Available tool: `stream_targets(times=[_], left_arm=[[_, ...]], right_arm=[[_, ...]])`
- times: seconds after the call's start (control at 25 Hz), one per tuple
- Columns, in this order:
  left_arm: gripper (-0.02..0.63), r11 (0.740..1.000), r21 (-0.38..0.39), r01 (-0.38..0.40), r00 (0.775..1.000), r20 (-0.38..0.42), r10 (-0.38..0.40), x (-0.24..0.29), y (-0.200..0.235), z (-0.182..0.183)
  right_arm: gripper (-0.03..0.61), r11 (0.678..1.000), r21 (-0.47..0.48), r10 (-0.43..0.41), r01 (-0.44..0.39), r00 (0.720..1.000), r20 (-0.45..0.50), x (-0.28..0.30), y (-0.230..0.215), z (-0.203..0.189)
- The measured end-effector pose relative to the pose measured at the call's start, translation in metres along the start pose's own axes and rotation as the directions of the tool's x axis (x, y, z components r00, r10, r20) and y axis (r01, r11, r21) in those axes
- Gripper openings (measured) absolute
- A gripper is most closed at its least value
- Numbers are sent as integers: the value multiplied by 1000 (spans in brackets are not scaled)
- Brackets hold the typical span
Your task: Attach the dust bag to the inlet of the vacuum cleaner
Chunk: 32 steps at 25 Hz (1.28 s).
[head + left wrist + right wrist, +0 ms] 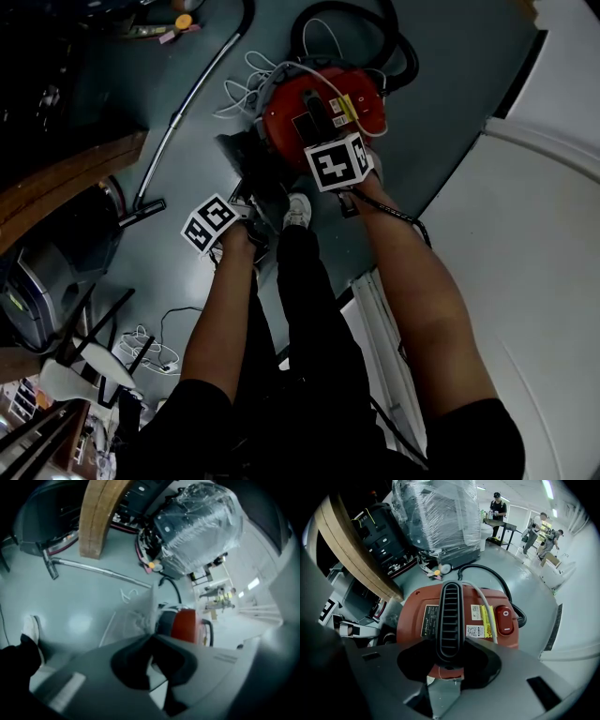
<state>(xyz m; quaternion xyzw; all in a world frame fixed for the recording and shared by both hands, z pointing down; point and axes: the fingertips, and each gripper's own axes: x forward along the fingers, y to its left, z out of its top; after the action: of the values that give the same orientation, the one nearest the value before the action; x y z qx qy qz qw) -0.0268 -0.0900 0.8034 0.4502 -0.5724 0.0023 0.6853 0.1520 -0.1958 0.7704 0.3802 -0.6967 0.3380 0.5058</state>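
The vacuum cleaner (323, 108) stands on the floor (450, 84), red body upward, directly ahead of the person's feet. A black hose (394, 47) loops round its far side. A white cord (246, 89) lies bunched at its far left. A metal wand (192, 98) lies on the floor to the left, well apart from the body.

Right gripper (450, 642): pointed steeply down over the top of the vacuum cleaner. Its fingers are clamped on the black ribbed handle (451, 611), one on each side. The red rocker switch (505, 619) sits to the right of the handle, clear of the fingers.

Left gripper (151, 636): positioned at the near left of the vacuum cleaner, beside a white shoe (297, 211). Its fingers are together, pinching a thin edge of the dust bag (140, 616). The pale bag material stands up from the pinch point, with the red body just beyond it to the right. The joint between bag and inlet cannot be made out in any view.
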Motion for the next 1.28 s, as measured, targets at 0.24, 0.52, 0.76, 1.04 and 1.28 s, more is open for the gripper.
stream_targets(times=[0.24,0.52,0.76,1.04,1.28], left_arm=[[3,1000,0,28,999,-14,-28,1,-5,-13],[2,999,-7,40,999,-27,-40,3,-8,-8],[2,998,29,58,998,-29,-57,7,-13,1],[2,997,35,66,997,-28,-65,3,-9,-13],[2,994,89,66,996,-69,-60,1,-6,-28]], right_arm=[[126,1000,-1,0,0,1000,3,1,-1,0],[126,1000,-1,0,0,1000,-2,0,0,1],[126,1000,0,-1,1,1000,1,-1,0,1],[126,1000,0,0,0,1000,7,-1,0,1],[126,1000,3,-2,2,1000,8,0,0,0]])
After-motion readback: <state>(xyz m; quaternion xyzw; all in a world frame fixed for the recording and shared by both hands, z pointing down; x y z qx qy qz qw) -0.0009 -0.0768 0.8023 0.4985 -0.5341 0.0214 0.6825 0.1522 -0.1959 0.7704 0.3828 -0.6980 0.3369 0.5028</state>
